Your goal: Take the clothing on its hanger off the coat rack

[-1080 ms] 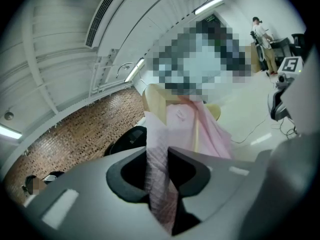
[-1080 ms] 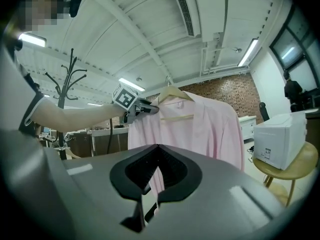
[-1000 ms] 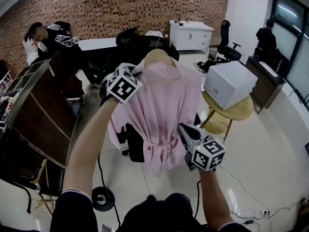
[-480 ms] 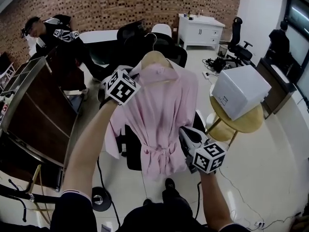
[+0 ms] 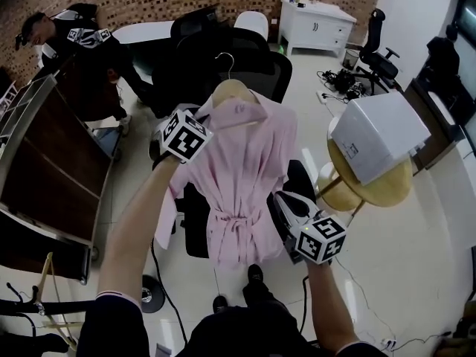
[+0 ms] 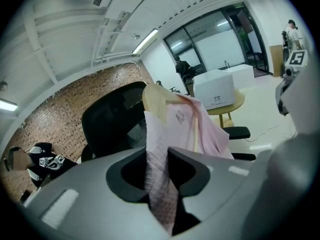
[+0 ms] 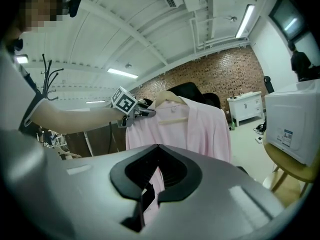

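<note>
Floor [image 5: 416, 259] lies open below pink robe [image 5: 242, 169], pinched by left hand-held gripper [image 6: 156, 170] and right hand-held gripper [image 7: 149, 191].

One robe [image 5: 245, 169], one hanger [image 5: 232, 89], two hand-held grippers [image 5: 202, 114] [image 5: 281, 201], one box [image 5: 375, 132]

We reach both forearms [image 5: 138, 227] forward. Our left gripper [image 5: 202, 114], the higher one, has its jaws pinched on the pink robe [image 5: 245, 162] at the shoulder. Our right gripper [image 5: 282, 201], lower down, is clamped on the robe's side edge.
</note>
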Demonstrator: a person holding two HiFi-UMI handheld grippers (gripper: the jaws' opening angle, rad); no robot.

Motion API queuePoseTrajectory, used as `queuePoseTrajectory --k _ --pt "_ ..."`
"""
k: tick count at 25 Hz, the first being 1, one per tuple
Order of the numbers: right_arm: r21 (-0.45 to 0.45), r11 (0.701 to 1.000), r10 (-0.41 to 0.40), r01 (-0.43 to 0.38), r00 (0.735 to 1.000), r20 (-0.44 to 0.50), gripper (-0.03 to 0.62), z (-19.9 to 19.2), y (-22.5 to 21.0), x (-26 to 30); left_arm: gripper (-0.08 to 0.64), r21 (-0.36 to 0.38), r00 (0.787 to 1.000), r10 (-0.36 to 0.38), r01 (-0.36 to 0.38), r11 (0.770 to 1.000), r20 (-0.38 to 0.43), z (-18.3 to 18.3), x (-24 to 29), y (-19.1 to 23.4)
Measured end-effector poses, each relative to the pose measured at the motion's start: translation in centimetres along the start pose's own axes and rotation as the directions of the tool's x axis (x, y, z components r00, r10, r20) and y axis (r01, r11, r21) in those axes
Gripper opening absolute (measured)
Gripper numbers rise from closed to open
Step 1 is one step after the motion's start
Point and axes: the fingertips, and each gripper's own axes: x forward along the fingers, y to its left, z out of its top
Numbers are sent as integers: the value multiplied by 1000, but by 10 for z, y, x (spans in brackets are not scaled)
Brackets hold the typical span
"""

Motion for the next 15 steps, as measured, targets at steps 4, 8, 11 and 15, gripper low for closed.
queuePoseTrajectory --k 4,8,11,15 --pt "14 1000 -5 5 1000 -17 2 -7 -14 2 98 -14 1000 -1 0 1000 -13 -11 20 -18" --pt "28 1000 -10 11 999 -32 2 -14 -25 -1 98 -59 999 -4 2 998 -38 -34 39 -45" --pt "38 999 -16 18 999 -47 2 -20 -31 -4 98 -95 998 -10 4 995 -61 -52 49 -62" --pt "50 999 -16 20 997 -72 2 -31 -38 -6 97 -144 996 -26 13 990 -87 -75 61 -82"
